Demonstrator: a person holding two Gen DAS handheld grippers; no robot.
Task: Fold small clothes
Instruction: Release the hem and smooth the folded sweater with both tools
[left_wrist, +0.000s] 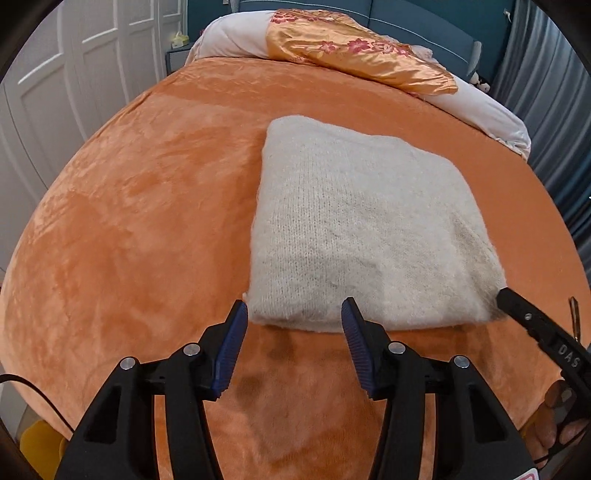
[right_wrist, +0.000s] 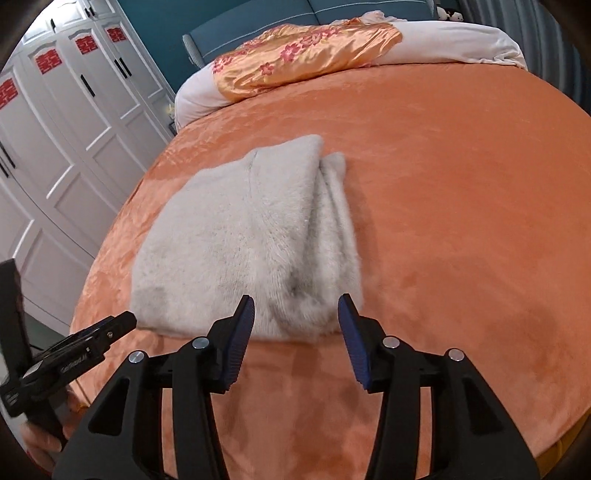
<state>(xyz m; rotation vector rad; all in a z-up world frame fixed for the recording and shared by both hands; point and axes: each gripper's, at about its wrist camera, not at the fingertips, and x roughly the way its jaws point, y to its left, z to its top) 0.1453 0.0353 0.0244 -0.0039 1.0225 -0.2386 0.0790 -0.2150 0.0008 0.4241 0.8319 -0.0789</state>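
Note:
A cream fuzzy knit garment (left_wrist: 362, 229) lies folded into a thick rectangle on the orange bed cover (left_wrist: 147, 221). In the right wrist view the garment (right_wrist: 243, 243) shows layered folds along its right side. My left gripper (left_wrist: 293, 314) is open and empty, its fingertips at the garment's near edge on the left. My right gripper (right_wrist: 297, 310) is open and empty at the near edge on the right. The right gripper's fingertip (left_wrist: 517, 310) shows at the garment's near right corner in the left wrist view. The left gripper (right_wrist: 92, 339) shows at lower left in the right wrist view.
A white bolster (left_wrist: 236, 37) with an orange floral satin cloth (left_wrist: 354, 48) lies at the head of the bed. White wardrobe doors (right_wrist: 55, 122) stand to the left. A teal headboard (right_wrist: 258, 22) is behind. Grey curtains (left_wrist: 546, 74) hang at the right.

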